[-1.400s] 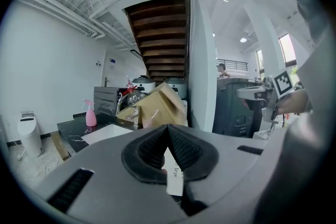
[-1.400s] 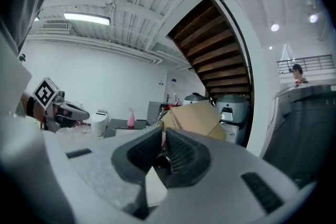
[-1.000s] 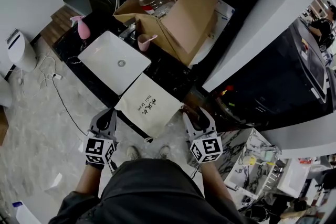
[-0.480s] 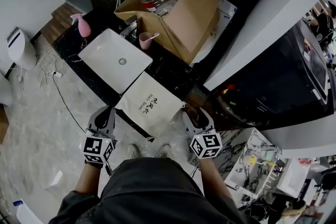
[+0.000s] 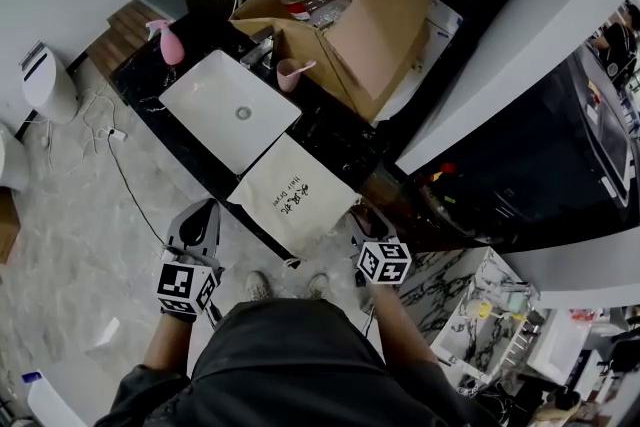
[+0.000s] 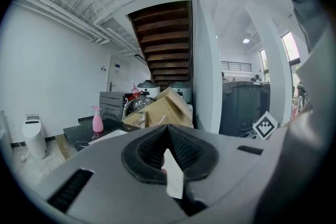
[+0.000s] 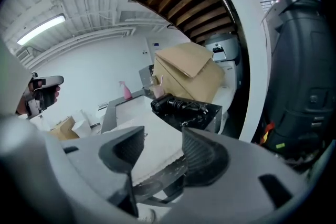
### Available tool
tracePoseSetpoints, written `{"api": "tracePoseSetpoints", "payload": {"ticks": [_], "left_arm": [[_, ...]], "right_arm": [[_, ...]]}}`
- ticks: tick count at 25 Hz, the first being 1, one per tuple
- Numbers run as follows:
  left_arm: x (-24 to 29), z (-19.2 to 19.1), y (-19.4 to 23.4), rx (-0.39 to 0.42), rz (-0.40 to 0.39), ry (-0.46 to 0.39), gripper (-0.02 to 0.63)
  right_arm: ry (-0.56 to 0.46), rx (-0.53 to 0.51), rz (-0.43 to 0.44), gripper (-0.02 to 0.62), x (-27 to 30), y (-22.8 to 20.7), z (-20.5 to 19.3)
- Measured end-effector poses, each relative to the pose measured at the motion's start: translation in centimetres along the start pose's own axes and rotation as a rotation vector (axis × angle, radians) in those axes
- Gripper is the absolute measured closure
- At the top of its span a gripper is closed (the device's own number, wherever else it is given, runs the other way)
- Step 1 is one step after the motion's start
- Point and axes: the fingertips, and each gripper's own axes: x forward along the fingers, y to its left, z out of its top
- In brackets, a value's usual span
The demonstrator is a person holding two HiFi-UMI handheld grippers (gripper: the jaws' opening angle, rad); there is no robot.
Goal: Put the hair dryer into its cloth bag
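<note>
The hair dryer lies black on the dark counter, just past the far right side of its cloth bag. The bag is spread flat and overhangs the counter's near edge, probably so an edge can be pinched. Only the right gripper view picks the dryer out; from the head view it is lost against the counter. The right gripper has just been opening its jaws, which stand wide with the bag's near edge between them, untouched. The left gripper hangs closed left of the bag, apparently empty.

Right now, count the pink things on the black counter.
2. A pink spray bottle stands at the counter's left end; a pink cup sits between the white sink and the cardboard box. More may hide behind it.
</note>
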Motion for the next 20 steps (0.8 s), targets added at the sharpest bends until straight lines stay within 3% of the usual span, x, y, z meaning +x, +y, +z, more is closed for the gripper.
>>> {"api": "tracePoseSetpoints", "payload": {"ticks": [13, 20], "left_arm": [[-1.6, 0.2, 0.9, 0.013, 0.042, 0.009, 0.604], [-2.0, -0.1, 1.6, 0.017, 0.068, 0.028, 0.604]], "right_arm": [[0.169, 0.166, 0.034, 0.376, 4.8, -0.9, -6.1], [0.191, 0.276, 0.050, 0.395, 6.1, -0.9, -7.1]]}}
